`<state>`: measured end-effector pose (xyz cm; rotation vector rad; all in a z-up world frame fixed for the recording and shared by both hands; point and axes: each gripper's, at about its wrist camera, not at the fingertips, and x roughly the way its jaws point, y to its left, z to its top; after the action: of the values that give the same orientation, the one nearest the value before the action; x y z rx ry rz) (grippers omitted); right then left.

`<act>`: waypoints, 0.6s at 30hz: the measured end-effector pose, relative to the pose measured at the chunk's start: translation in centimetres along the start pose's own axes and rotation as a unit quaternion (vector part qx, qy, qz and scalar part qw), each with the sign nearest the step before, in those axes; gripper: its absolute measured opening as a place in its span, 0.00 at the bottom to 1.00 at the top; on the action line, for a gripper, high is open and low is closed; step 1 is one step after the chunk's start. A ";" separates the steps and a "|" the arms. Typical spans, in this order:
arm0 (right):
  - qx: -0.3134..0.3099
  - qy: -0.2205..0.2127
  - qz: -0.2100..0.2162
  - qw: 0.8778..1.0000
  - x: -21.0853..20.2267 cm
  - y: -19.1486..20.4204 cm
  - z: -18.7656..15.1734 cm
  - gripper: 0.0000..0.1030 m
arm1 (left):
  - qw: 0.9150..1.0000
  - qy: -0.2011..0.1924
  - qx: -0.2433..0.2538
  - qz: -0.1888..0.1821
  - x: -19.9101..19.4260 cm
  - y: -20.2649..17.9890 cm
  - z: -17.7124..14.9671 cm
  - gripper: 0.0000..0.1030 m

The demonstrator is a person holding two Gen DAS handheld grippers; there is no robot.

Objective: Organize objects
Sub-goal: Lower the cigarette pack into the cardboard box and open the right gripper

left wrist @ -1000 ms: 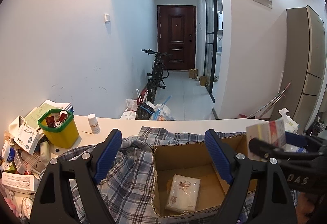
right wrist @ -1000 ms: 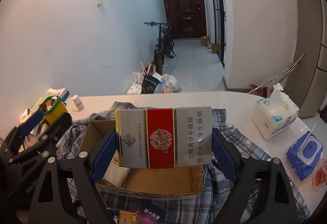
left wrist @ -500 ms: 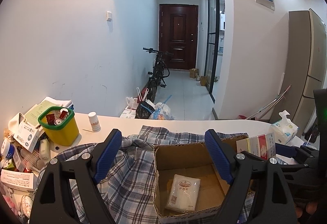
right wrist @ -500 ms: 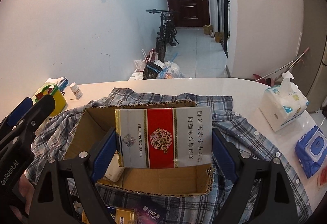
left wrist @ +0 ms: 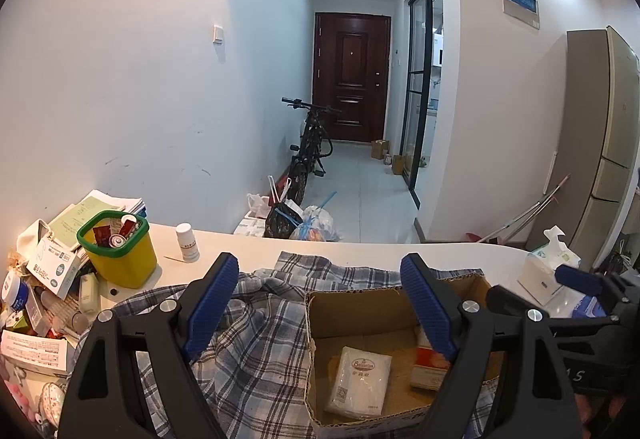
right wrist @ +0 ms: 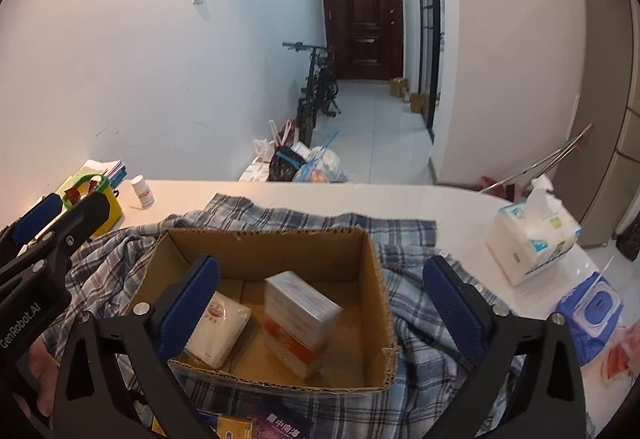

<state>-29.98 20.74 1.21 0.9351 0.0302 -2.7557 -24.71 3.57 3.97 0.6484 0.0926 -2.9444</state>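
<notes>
Cardboard box [right wrist: 372, 271] lies beneath the opening right hand-held gripper [right wrist: 320, 303], tilted downward.

shirt [right wrist: 416, 323]: blue-grey plaid
box [right wrist: 372, 279]: brown cardboard
tub [left wrist: 120, 259]: yellow, green rim
carton [right wrist: 300, 323]: white, red band
</notes>
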 end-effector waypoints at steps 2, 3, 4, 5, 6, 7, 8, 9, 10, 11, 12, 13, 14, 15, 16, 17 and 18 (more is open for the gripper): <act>-0.005 -0.016 -0.009 1.000 -0.9 -0.1 0.4 0.98 | 1.000 -0.009 0.004 0.003 -0.5 -0.1 0.3 0.83; -0.005 -0.025 -0.014 1.000 -1.4 -0.2 0.6 0.98 | 1.000 -0.013 0.004 0.002 -0.8 -0.1 0.4 0.83; -0.004 -0.035 -0.017 0.999 -2.0 -0.3 0.8 0.98 | 1.000 -0.016 0.004 0.000 -1.2 -0.1 0.6 0.83; -0.002 -0.043 -0.019 0.999 -2.5 -0.4 1.0 0.98 | 1.000 -0.021 0.001 -0.005 -1.7 0.0 0.9 0.83; 0.000 -0.054 -0.022 0.998 -3.2 -0.6 1.2 0.98 | 1.000 -0.025 -0.001 -0.009 -2.1 0.2 1.2 0.83; 0.002 -0.062 -0.024 0.998 -3.8 -0.6 1.4 0.98 | 0.999 -0.030 -0.003 -0.012 -2.6 0.3 1.4 0.83; 0.003 -0.069 -0.026 0.997 -4.3 -0.6 1.5 0.98 | 0.999 -0.038 -0.006 -0.014 -3.2 0.4 1.7 0.83; 0.003 -0.078 -0.027 0.997 -4.9 -0.6 1.7 0.98 | 0.999 -0.045 -0.006 -0.015 -3.8 0.6 2.0 0.83; 0.002 -0.086 -0.027 0.996 -5.5 -0.5 1.7 0.98 | 0.998 -0.054 -0.006 -0.015 -4.4 0.7 2.2 0.83; 0.001 -0.093 -0.028 0.995 -6.1 -0.5 1.9 0.98 | 0.998 -0.065 -0.006 -0.014 -5.2 0.8 2.4 0.83; 0.000 -0.102 -0.030 0.994 -6.8 -0.4 2.0 0.98 | 0.997 -0.073 -0.007 -0.013 -5.8 0.8 2.6 0.83; -0.001 -0.112 -0.032 0.993 -7.6 -0.4 2.1 0.98 | 0.997 -0.082 -0.007 -0.012 -6.5 0.9 2.8 0.83; -0.001 -0.122 -0.033 0.992 -8.3 -0.3 2.2 0.98 | 0.996 -0.091 -0.007 -0.012 -7.2 1.0 3.0 0.83; -0.001 -0.131 -0.033 0.991 -9.0 -0.2 2.3 0.99 | 0.995 -0.098 -0.007 -0.012 -7.7 1.1 3.2 0.83; -0.001 -0.141 -0.033 0.990 -9.7 -0.1 2.3 0.99 | 0.994 -0.105 -0.006 -0.014 -8.4 1.1 3.3 0.83; -0.003 -0.151 -0.034 0.988 -10.5 0.0 2.4 0.99 | 0.994 -0.112 -0.003 -0.016 -9.1 1.1 3.5 0.83; -0.004 -0.161 -0.036 0.986 -11.2 0.1 2.4 0.99 | 0.993 -0.118 -0.002 -0.018 -9.7 1.1 3.6 0.83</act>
<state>-22.78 22.77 9.88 0.4856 0.0217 -2.9359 -17.34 3.18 11.30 0.2964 0.0870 -3.0289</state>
